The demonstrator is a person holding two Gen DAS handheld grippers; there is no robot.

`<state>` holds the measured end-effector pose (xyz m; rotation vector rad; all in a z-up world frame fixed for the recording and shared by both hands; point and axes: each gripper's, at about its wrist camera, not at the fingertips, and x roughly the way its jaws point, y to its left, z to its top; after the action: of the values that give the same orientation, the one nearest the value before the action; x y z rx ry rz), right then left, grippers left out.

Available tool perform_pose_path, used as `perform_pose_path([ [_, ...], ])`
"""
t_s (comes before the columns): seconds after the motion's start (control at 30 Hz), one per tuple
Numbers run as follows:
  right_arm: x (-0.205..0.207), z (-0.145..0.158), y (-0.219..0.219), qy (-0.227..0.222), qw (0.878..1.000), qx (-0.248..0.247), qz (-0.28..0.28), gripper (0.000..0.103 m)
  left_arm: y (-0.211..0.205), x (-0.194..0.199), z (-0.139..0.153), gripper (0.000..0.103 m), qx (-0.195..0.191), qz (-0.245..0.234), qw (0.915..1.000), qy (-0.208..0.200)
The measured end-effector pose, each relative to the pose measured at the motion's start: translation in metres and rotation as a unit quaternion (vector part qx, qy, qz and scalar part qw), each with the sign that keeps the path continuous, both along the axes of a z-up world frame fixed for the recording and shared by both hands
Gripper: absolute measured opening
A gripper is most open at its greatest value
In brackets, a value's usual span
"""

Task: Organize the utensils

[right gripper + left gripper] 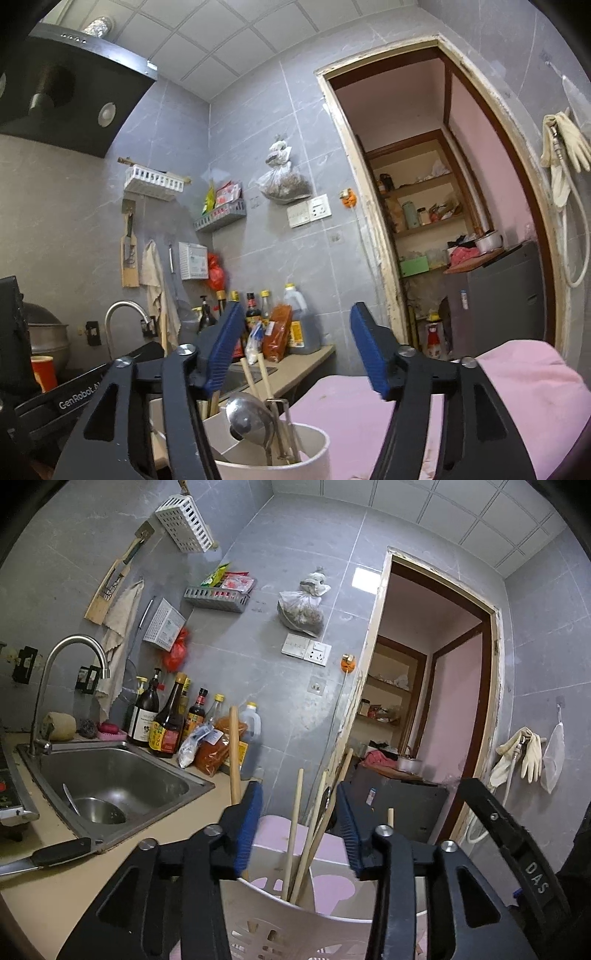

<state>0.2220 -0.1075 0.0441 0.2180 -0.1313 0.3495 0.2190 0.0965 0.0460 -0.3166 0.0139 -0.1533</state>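
Observation:
A white slotted utensil holder (295,926) stands on a pink-covered surface, close under my left gripper (299,834). Wooden chopsticks (293,834) and a spoon stand in it. My left gripper is open and empty, its blue pads on either side of the chopsticks without touching them. In the right wrist view the same holder (306,461) holds a steel ladle (245,417), chopsticks (249,376) and a wire tool. My right gripper (291,350) is open and empty above it.
A steel sink (110,775) with a bowl and a spoon lies left, with a tap (66,664). A black-handled knife (55,854) lies on the counter. Sauce bottles (166,720) line the wall. A doorway (436,701) opens on the right.

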Motion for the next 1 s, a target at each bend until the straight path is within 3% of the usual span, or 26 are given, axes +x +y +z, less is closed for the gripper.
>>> perform_pose_path([
  [0.13, -0.009, 0.005, -0.009, 0.018, 1.000, -0.007, -0.019, 0.070, -0.002, -0.004, 0.006, 0.047, 0.005, -0.006, 1.0000, 0.006],
  [0.2, -0.015, 0.007, -0.014, 0.021, 0.999, -0.012, -0.025, 0.076, -0.004, -0.004, 0.009, 0.056, 0.007, -0.014, 0.9997, 0.021],
  [0.33, -0.030, 0.012, -0.027, 0.032, 0.998, -0.025, -0.043, 0.082, -0.015, -0.007, 0.011, 0.062, 0.023, -0.032, 0.9976, 0.057],
  [0.4, -0.036, 0.013, -0.033, 0.038, 0.998, -0.028, -0.048, 0.086, -0.022, -0.011, 0.009, 0.074, 0.032, -0.041, 0.9968, 0.061],
  [0.6, -0.058, 0.009, -0.057, 0.060, 0.996, -0.037, -0.052, 0.103, -0.040, -0.027, -0.004, 0.095, 0.046, -0.078, 0.9930, 0.076],
  [0.7, -0.070, 0.009, -0.066, 0.068, 0.995, -0.043, -0.057, 0.103, -0.044, -0.037, -0.007, 0.100, 0.040, -0.088, 0.9921, 0.079],
  [1.0, -0.119, 0.016, -0.084, 0.095, 0.992, -0.056, -0.058, 0.103, -0.050, -0.071, -0.012, 0.101, 0.050, -0.115, 0.9865, 0.105],
])
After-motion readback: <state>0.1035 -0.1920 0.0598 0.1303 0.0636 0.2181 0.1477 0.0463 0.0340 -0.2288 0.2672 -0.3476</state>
